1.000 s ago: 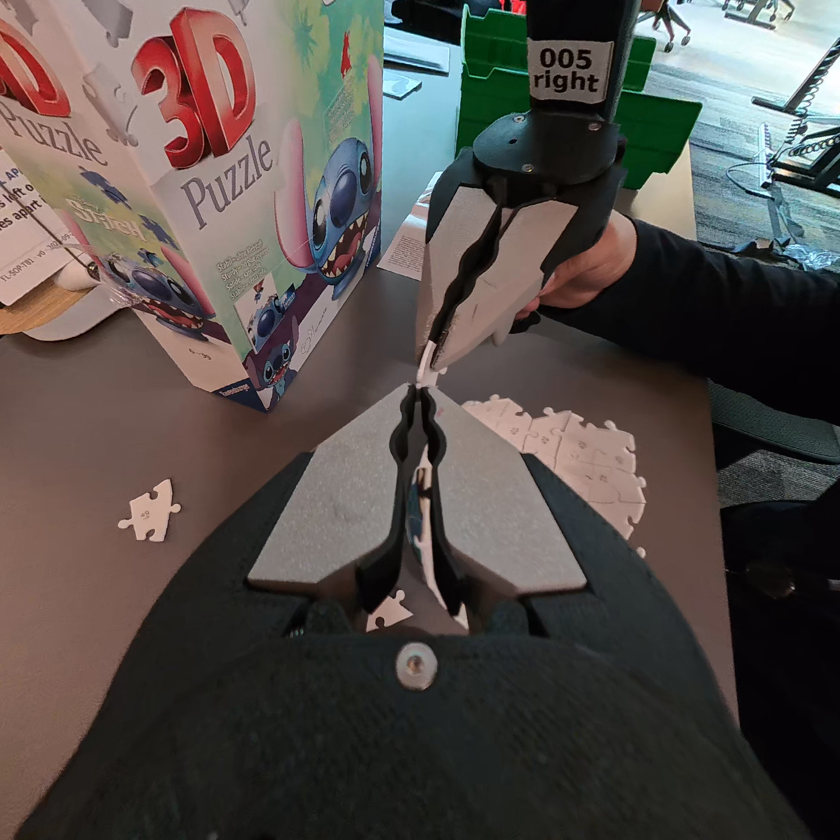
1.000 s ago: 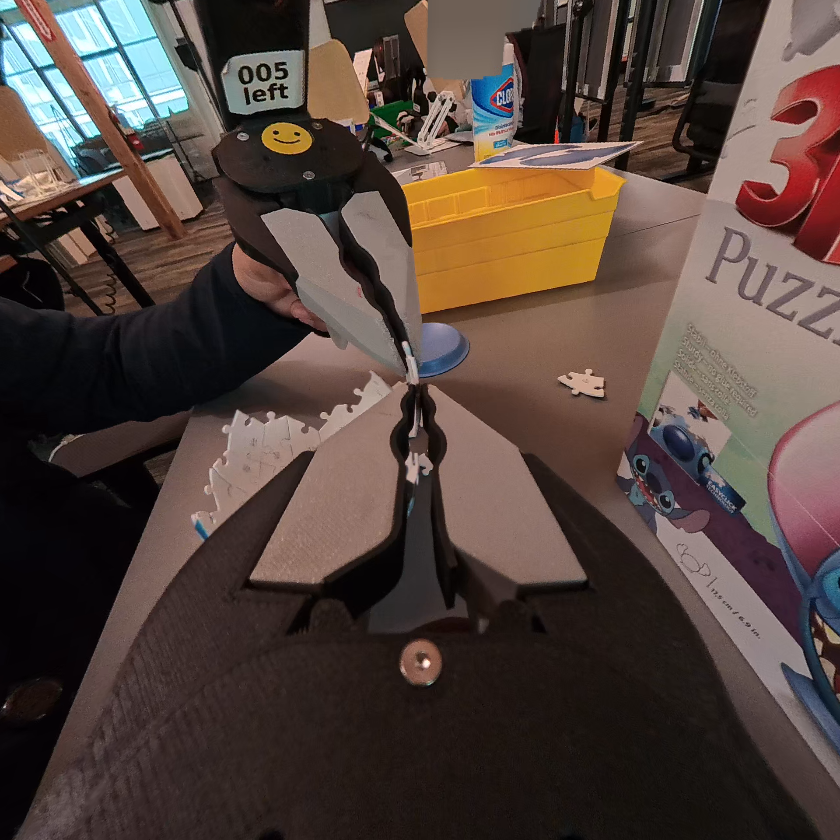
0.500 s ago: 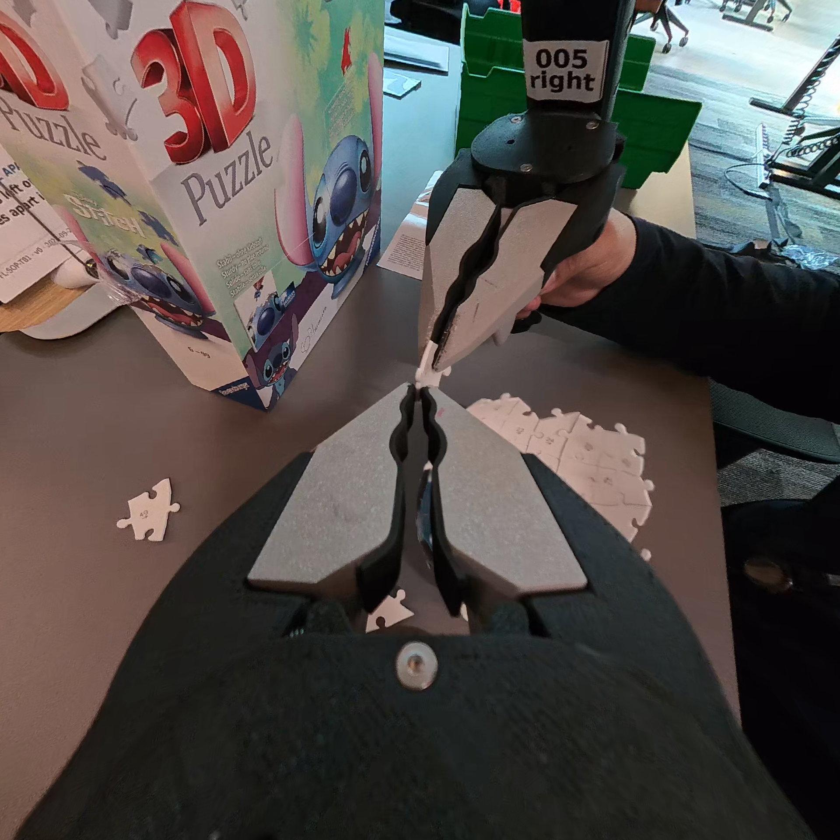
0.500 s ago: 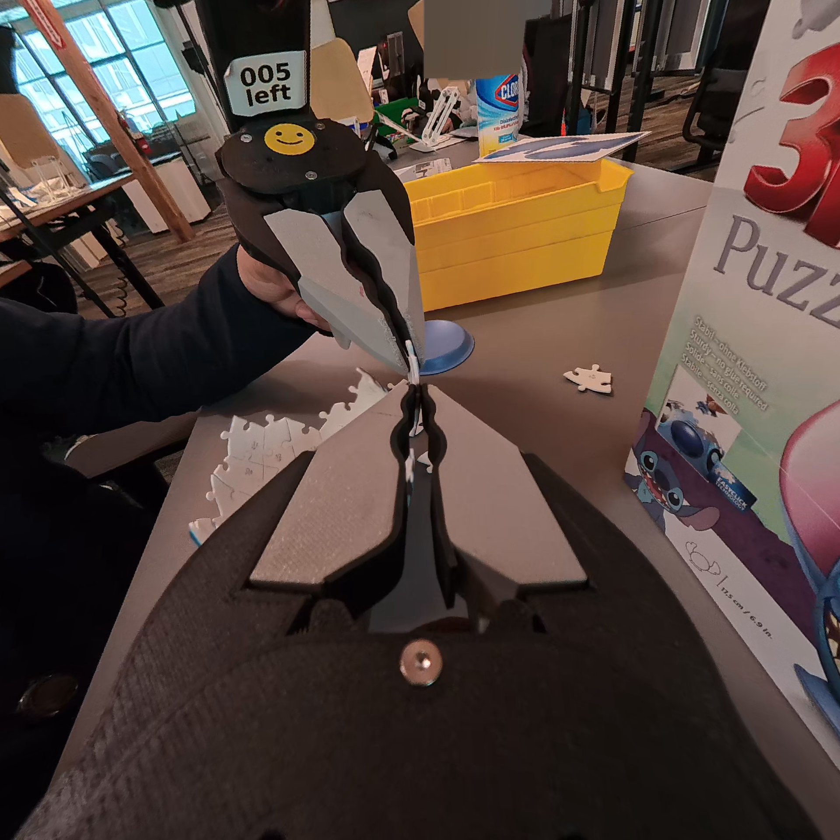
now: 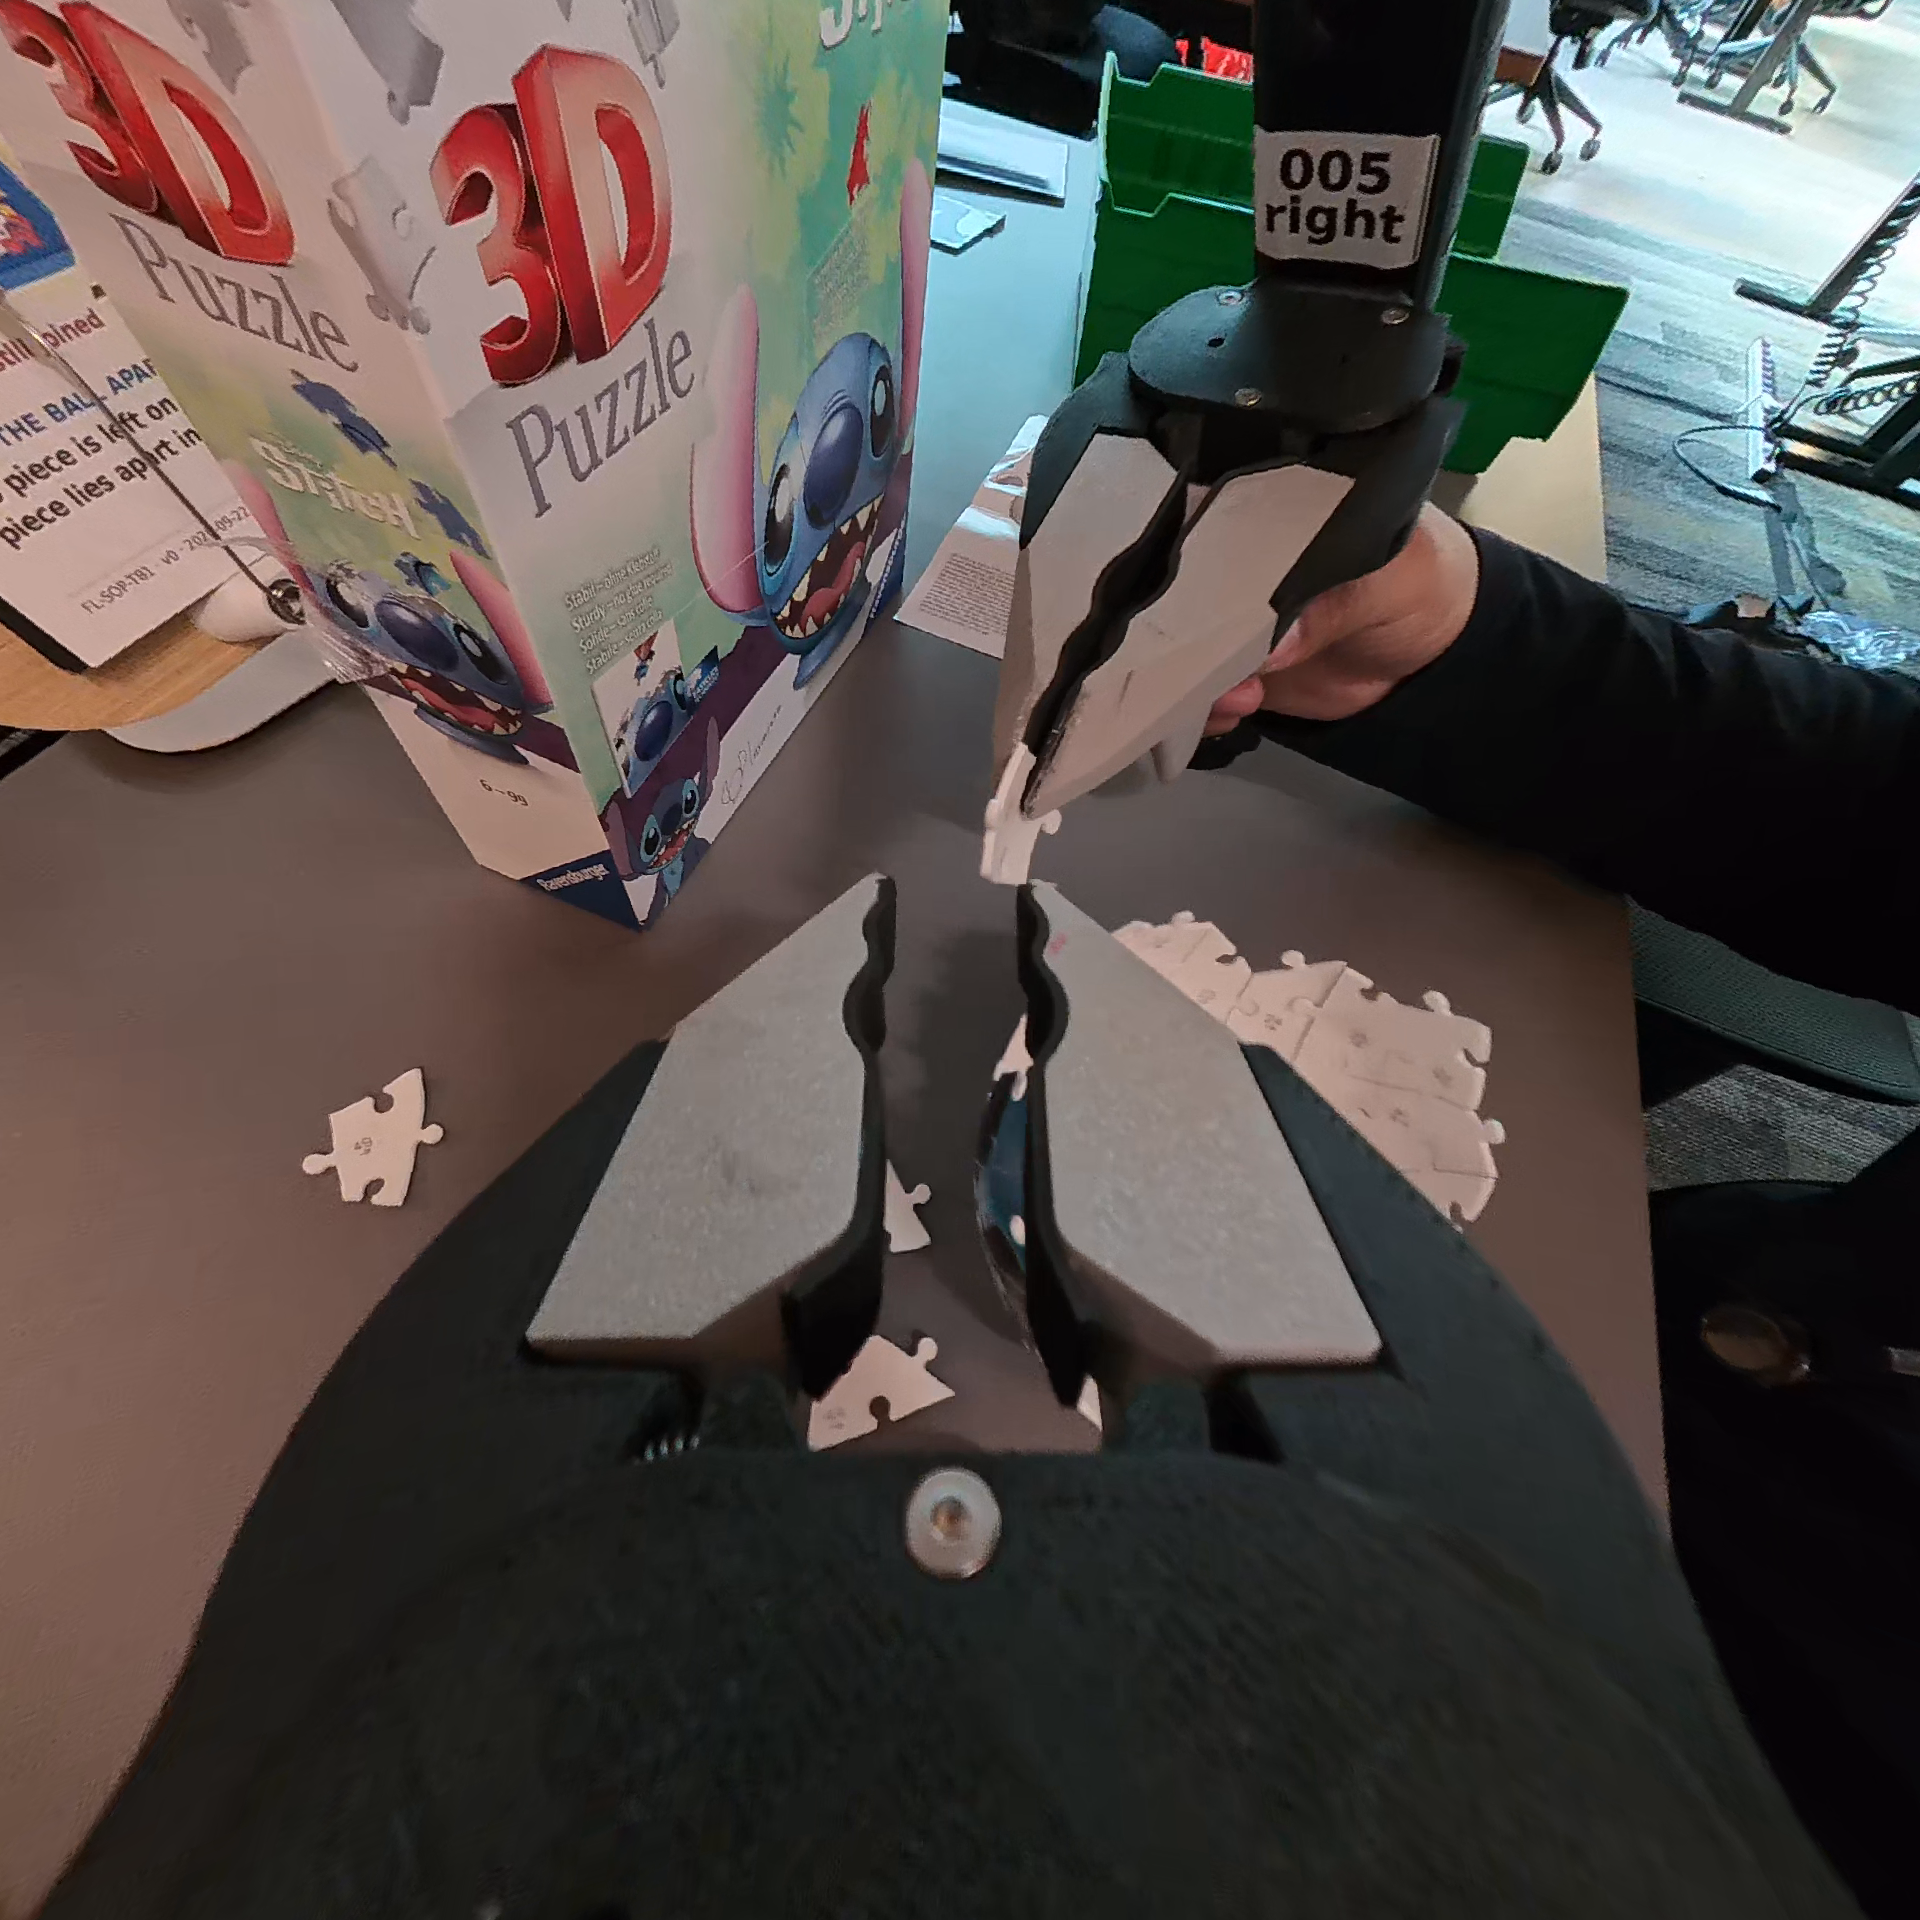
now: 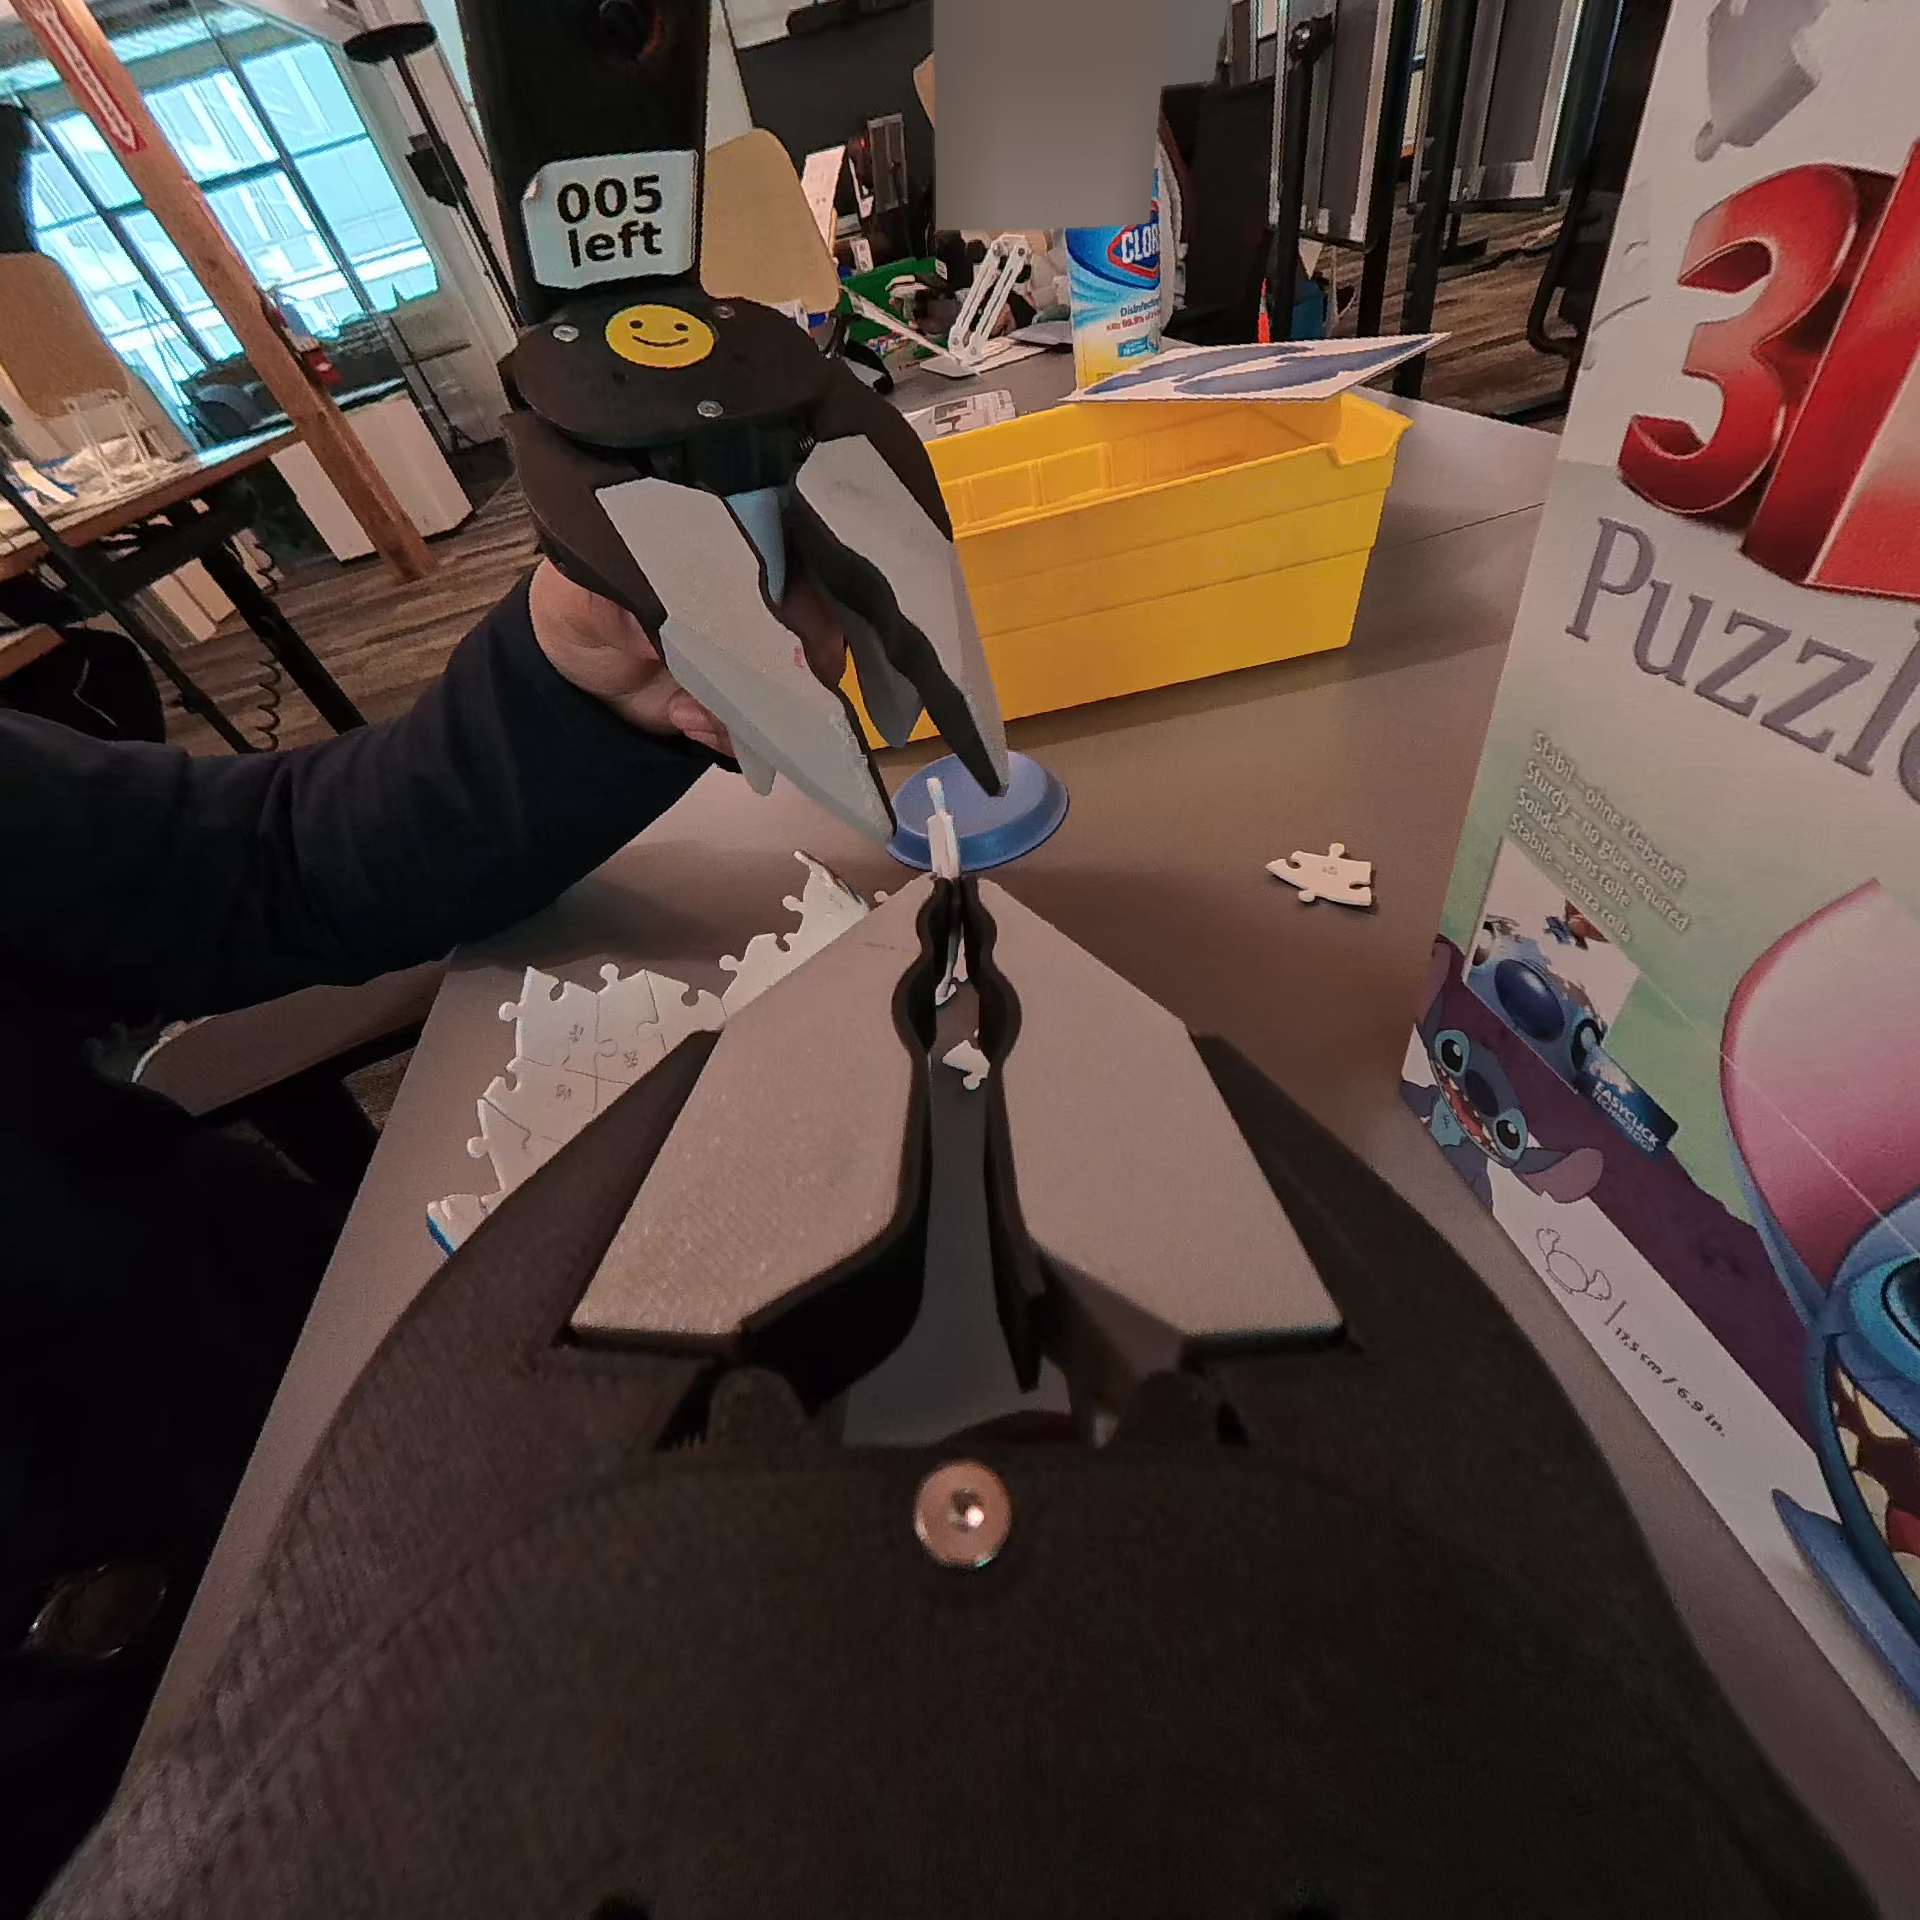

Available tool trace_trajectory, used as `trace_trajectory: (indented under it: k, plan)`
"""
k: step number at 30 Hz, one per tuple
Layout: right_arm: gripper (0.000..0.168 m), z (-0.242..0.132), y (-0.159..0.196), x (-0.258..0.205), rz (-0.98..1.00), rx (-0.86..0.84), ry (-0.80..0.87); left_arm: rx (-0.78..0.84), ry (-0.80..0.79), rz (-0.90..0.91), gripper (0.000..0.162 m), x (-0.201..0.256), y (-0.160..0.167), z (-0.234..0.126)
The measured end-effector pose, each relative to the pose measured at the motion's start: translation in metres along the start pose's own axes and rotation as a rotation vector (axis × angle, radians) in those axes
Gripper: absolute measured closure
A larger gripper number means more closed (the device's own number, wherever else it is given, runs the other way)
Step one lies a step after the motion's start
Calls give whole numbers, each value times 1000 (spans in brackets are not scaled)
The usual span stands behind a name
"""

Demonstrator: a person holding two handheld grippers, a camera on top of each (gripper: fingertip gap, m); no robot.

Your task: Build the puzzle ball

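Note:
My left gripper (image 5: 956, 899) is open and empty, its fingertips on either side of a white puzzle piece (image 5: 1010, 836). My right gripper (image 6: 951, 888) is shut on that piece (image 6: 938, 826), which sticks out past its tips. In the left wrist view the right gripper (image 5: 1039, 795) points down at my open jaws. In the right wrist view the left gripper (image 6: 935, 808) hangs open over the piece. A flat joined section of white pieces (image 5: 1351, 1060) lies face down on the table, also in the right wrist view (image 6: 582, 1049).
Loose pieces lie on the grey table (image 5: 374, 1138), (image 5: 878, 1382), (image 6: 1325, 873). A blue round stand (image 6: 1023, 821) sits under the left gripper. The puzzle box (image 5: 623, 468) stands upright close by. A yellow bin (image 6: 1143, 561) and a green bin (image 5: 1174, 208) sit farther back. The grippers are tip to tip, or close to it.
My left gripper was shut tip to tip against the right gripper's piece; it has now opened. The right gripper stays shut on the white piece.

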State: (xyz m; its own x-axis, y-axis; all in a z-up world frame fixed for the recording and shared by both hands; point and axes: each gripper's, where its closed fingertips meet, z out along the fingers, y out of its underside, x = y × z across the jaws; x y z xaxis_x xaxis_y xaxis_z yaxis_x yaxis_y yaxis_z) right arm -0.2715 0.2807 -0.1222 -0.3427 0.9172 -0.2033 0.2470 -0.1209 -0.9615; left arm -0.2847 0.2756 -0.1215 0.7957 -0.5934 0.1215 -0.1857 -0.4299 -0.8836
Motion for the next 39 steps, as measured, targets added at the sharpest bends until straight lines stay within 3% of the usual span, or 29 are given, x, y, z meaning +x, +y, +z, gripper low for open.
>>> trace_trajectory:
  k: [39]
  plan:
    - [168, 4, 4, -4, 2, -23, -20, 26, -32, -21, 139, -10, -3, -7]
